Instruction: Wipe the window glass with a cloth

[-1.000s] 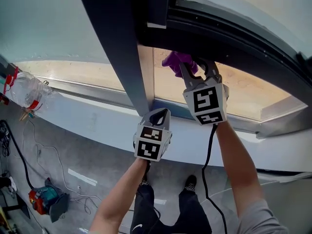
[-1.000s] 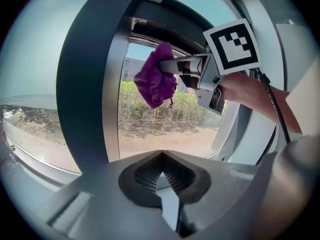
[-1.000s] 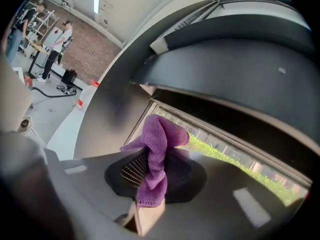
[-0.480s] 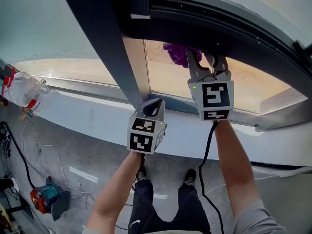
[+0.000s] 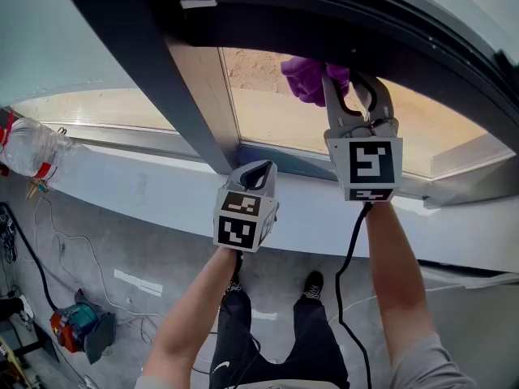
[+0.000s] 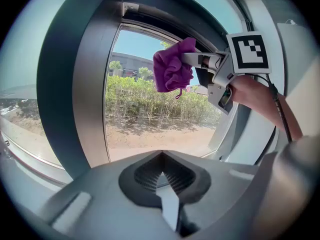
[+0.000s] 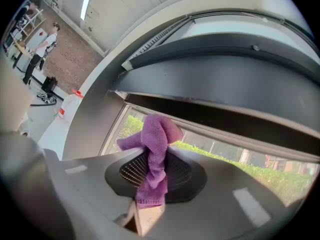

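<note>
Below the window glass (image 5: 272,124), the left gripper (image 5: 256,175) has its jaws pressed together with nothing between them. To its right, the right gripper (image 5: 350,94) clamps a purple cloth (image 5: 310,79), which bunches beyond the jaw tips near the pane's upper edge.
</note>
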`<state>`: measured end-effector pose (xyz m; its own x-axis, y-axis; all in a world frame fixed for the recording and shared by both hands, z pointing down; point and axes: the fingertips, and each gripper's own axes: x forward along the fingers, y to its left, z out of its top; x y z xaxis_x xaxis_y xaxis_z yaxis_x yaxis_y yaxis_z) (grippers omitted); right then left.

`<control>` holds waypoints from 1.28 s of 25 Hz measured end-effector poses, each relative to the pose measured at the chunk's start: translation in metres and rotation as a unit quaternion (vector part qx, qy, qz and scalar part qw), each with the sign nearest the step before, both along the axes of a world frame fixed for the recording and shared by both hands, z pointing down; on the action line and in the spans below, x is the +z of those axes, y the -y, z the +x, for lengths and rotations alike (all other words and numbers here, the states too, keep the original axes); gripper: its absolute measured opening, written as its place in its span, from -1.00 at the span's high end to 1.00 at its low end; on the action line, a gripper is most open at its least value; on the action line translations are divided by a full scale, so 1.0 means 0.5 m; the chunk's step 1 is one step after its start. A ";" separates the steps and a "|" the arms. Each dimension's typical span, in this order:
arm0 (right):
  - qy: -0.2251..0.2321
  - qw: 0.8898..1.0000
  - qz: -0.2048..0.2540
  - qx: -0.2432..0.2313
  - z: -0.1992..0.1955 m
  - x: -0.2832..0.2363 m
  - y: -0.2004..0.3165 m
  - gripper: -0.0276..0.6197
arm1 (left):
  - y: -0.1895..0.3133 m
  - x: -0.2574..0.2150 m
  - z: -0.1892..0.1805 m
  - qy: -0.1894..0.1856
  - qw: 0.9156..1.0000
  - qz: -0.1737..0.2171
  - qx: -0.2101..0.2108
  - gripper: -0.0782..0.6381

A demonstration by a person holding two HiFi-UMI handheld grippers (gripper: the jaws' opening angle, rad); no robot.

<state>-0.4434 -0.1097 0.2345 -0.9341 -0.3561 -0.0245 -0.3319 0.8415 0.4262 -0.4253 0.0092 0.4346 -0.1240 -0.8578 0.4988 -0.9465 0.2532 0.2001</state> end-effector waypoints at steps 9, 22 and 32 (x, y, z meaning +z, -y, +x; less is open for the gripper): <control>-0.042 0.999 -0.015 -0.003 -0.002 0.188 0.004 0.61 | -0.016 0.124 0.012 -0.019 0.999 -0.038 -0.003 0.78; -0.126 0.991 -0.033 -0.022 -0.012 0.488 0.006 0.61 | -0.008 0.272 0.034 -0.046 0.997 -0.065 -0.008 0.78; -0.195 0.979 -0.051 -0.035 -0.027 0.734 0.004 0.61 | -0.011 0.380 0.016 -0.064 0.996 -0.068 -0.012 0.78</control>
